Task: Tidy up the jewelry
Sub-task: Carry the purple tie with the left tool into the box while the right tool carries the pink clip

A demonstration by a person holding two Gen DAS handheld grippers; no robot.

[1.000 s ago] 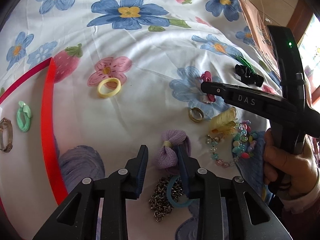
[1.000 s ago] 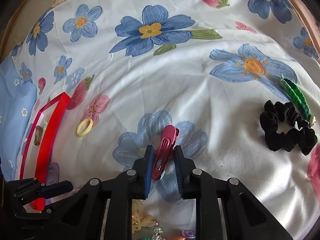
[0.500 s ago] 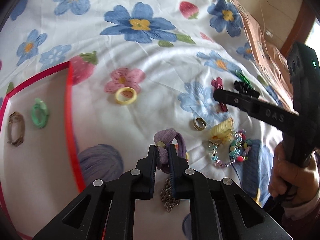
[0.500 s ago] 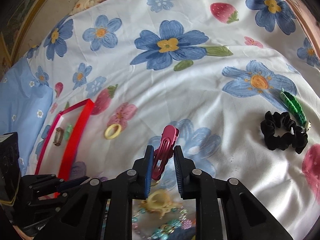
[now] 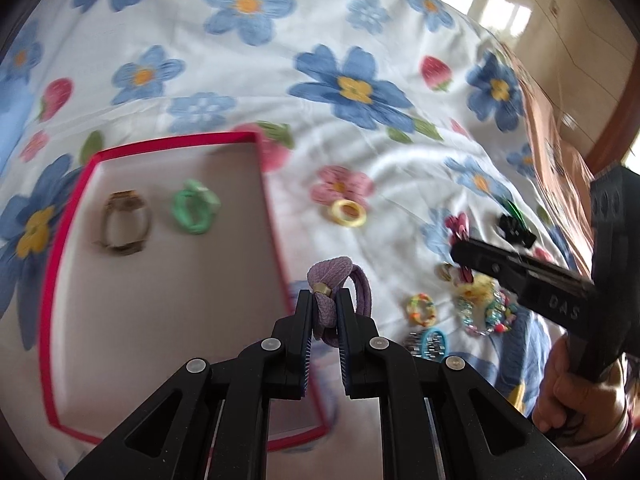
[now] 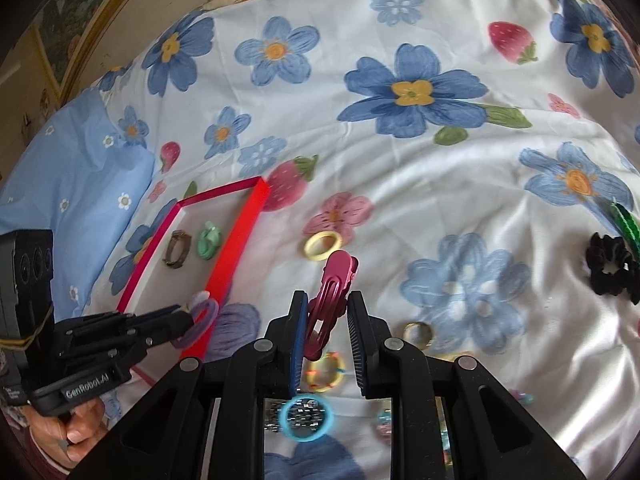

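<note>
Lilac fabric hair tie with a small gold band (image 5: 332, 284), pinched between the pressed-together black fingers of the left tool (image 5: 325, 316), low centre of the left wrist view, raised just above the right wall of the red-rimmed shallow tray with a pale floor (image 5: 64, 248). Inside that tray, at mid left of the frame: brownish oval ring (image 5: 124, 224) and mint green hair tie (image 5: 195, 213), side by side and apart. Right of the tray, on the white bedsheet printed with blue flowers and strawberries (image 5: 360, 40): pale yellow ring-shaped band (image 5: 349, 213), further right a blurred cluster of beaded bracelets (image 5: 484, 312), a yellow beaded ring (image 5: 421, 310), and a turquoise loop lying on a silver chain (image 5: 428, 342).

Magenta metal hair clip (image 6: 332, 300), gripped at its lower half between the fingers of the right tool (image 6: 327, 336), low centre of the right wrist view, upper end tilted toward the upper right, clear of the sheet. At right edge of the same frame: black scrunchie (image 6: 612, 270) with a green clip (image 6: 626, 224) just above it. Near the lower centre: gold ring (image 6: 418, 334) on the sheet. At lower left: hand (image 6: 80, 432) wrapped around the left tool's handle.
</note>
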